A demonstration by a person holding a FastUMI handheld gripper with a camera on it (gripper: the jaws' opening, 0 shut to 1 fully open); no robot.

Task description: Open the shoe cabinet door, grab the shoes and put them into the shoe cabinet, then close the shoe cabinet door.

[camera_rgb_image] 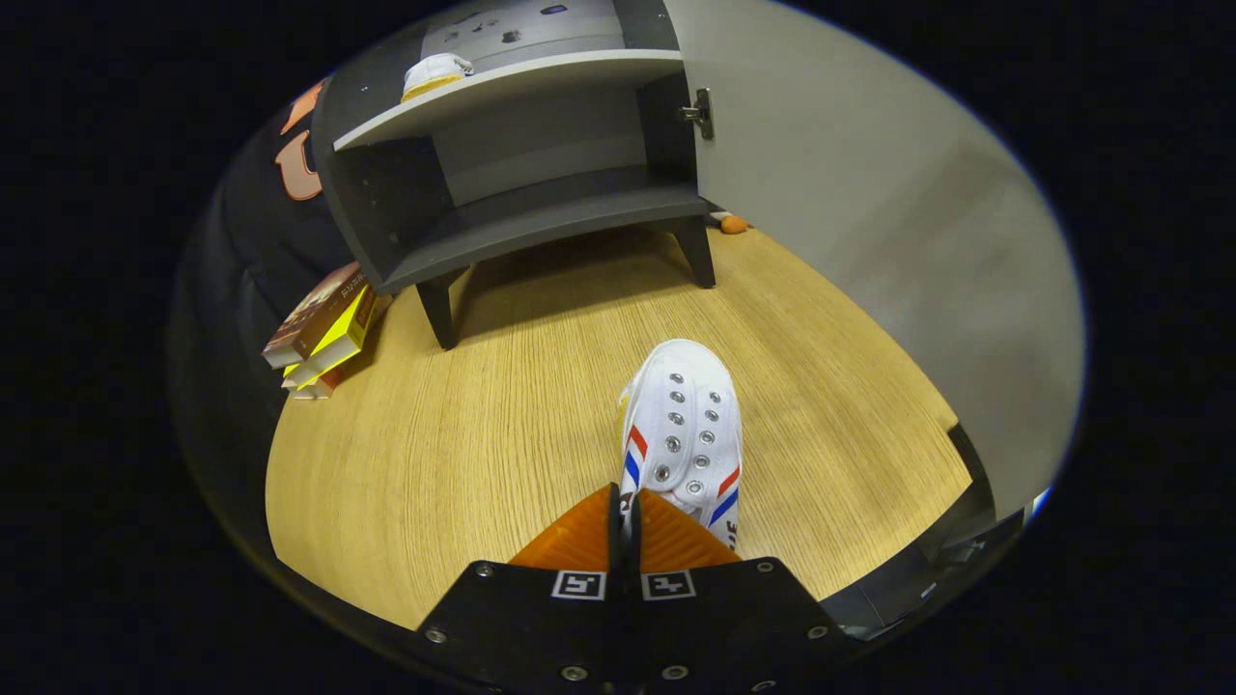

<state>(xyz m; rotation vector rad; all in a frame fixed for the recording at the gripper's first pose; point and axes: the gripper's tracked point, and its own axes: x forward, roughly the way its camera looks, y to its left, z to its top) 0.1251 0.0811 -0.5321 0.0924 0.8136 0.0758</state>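
Note:
A white canvas shoe [681, 425] with red and blue side stripes points away from me, just ahead of my fingers. My gripper [623, 521] is shut on the shoe's rim at its near left side, both fingers pressed together on it. Beyond it stands the grey shoe cabinet [541, 217] with its door [850, 193] swung wide open to the right. A second white shoe [435, 75] lies on the cabinet's upper shelf [541, 82]. The lower shelf is bare.
A stack of books [319, 328] leans against the booth wall, left of the cabinet's front leg. A small orange object [734, 224] lies on the wooden floor [463, 434] behind the cabinet's right leg. The open door walls off the right side.

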